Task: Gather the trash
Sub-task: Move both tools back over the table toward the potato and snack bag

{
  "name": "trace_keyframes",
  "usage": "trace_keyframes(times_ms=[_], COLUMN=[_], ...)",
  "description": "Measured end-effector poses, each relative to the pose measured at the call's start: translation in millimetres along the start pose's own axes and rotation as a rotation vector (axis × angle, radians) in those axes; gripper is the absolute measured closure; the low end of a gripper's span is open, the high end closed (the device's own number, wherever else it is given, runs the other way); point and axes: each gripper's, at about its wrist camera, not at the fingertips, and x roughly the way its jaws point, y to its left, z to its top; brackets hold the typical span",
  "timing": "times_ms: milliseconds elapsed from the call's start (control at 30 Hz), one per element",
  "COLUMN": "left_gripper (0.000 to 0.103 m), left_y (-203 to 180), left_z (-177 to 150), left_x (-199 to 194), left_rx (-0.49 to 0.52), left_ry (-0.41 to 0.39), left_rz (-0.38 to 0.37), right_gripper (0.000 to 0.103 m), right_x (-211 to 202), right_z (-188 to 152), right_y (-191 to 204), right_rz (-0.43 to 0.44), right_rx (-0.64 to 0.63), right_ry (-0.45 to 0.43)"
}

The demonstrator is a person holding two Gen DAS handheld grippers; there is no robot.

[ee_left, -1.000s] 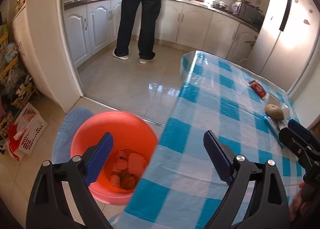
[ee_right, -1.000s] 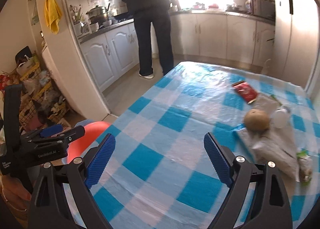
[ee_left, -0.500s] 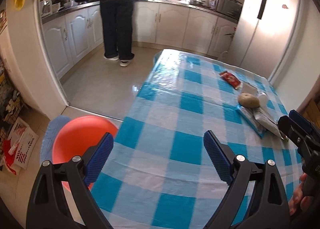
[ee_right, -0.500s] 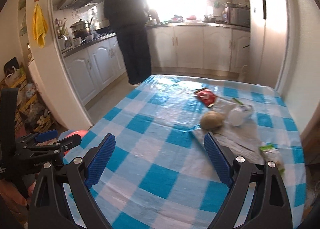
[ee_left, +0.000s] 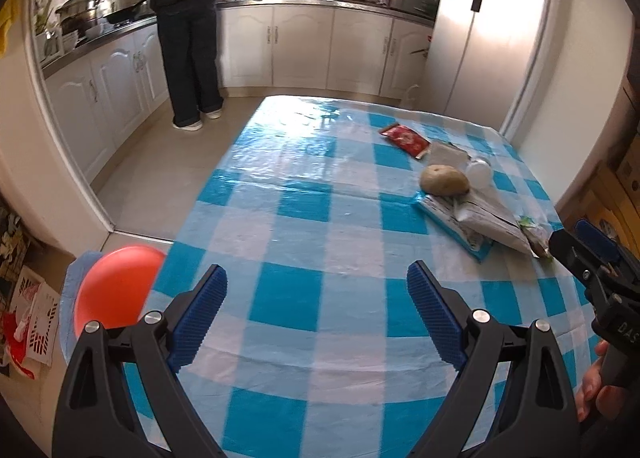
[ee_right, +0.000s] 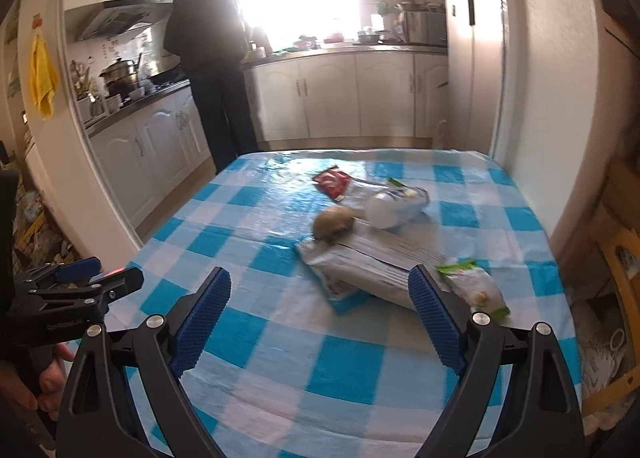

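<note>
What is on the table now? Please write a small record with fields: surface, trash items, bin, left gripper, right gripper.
surface: table with blue checked cloth
trash items: red packet, potato, white plastic bottle, grey bag, green-and-white snack bag, all clustered at the far right
bin: orange basin on the floor, left of the table
left gripper: open, empty
right gripper: open, empty

both my views ride low over the near end of the checked counter [ee_left: 304, 217], looking down its length toward the kitchen. the left wrist view sits further left — the red basin [ee_left: 116, 290] shows at its edge. the right view is nearer the litter pile [ee_right: 372, 262]; both share it.
</note>
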Motion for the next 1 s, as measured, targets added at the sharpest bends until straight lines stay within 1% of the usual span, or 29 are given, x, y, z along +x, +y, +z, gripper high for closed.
trace_keyframes(times_ms=[400,767,1000], left_gripper=[0.011,0.011,0.011], left_y=[-51,-90,-108], left_z=[3,9,18], left_x=[28,52,65], left_rx=[0.072,0.128,0.154], left_ry=[0.038,0.055,0.055], left_rz=[-0.042,-0.125,-0.166], right_gripper=[0.013,0.013,0.013], right_x=[5,13,21], right_z=[-17,-26,-29], right_y=[-63,-120,-143], right_rz=[-0.066,-0.123,-0.147], right_rx=[0.115,0.228,0.253], right_ry=[0.034,0.067,0.097])
